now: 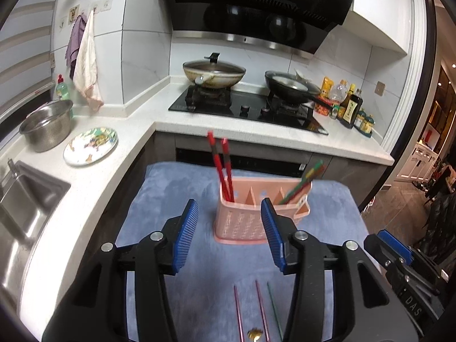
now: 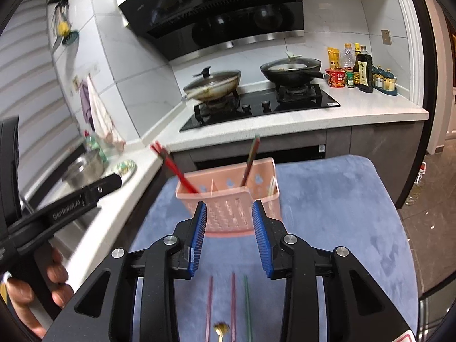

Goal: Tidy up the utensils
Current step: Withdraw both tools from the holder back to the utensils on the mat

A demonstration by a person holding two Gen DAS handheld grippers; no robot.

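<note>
A pink utensil holder with divided compartments stands on a blue cloth. Two red chopsticks lean in its left compartment. A green-and-red pair leans on its right side. Two pink chopsticks, one green chopstick and a small gold utensil lie on the cloth near me. My left gripper is open just short of the holder, holding nothing. My right gripper is open too, also empty.
A white L-shaped counter wraps the left and back, with a sink, a steel colander and a patterned plate. The hob carries a lidded wok and a black pan. Bottles stand at the right. A hand holds the left gripper.
</note>
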